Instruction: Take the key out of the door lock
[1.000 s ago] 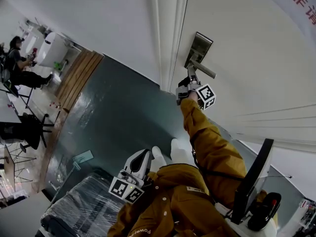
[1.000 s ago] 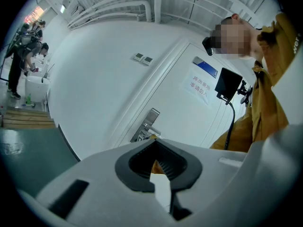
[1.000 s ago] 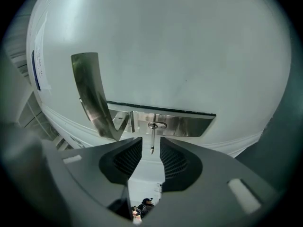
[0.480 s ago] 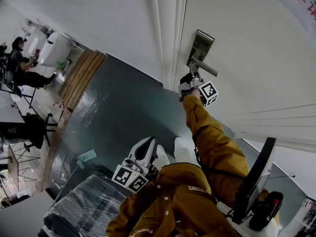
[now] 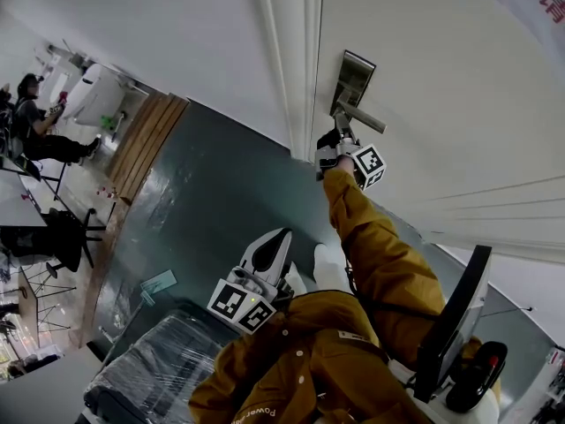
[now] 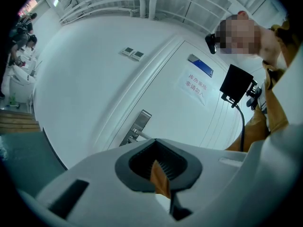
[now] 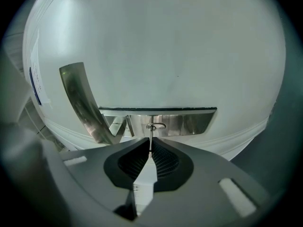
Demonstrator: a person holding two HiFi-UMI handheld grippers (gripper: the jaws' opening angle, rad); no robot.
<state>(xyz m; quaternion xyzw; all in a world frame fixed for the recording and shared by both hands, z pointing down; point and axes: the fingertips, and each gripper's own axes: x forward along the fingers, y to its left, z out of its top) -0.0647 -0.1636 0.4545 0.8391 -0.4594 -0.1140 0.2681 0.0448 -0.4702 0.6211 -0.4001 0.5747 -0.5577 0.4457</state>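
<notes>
We see our right gripper closing its jaws on the thin silver metal key. The key sticks straight out of the brushed steel lock plate, dead ahead along the jaws' own line (a straight pull back looks right). Our left gripper, pressed together and empty, hangs well away.

1. right gripper, white plastic, two-jaw: jaws closing, far narrower than second ago; small silver metal key between them, at rectangular brushed-steel lock plate.
2. left gripper, white plastic: raised since earlier, nearer lock plate.
</notes>
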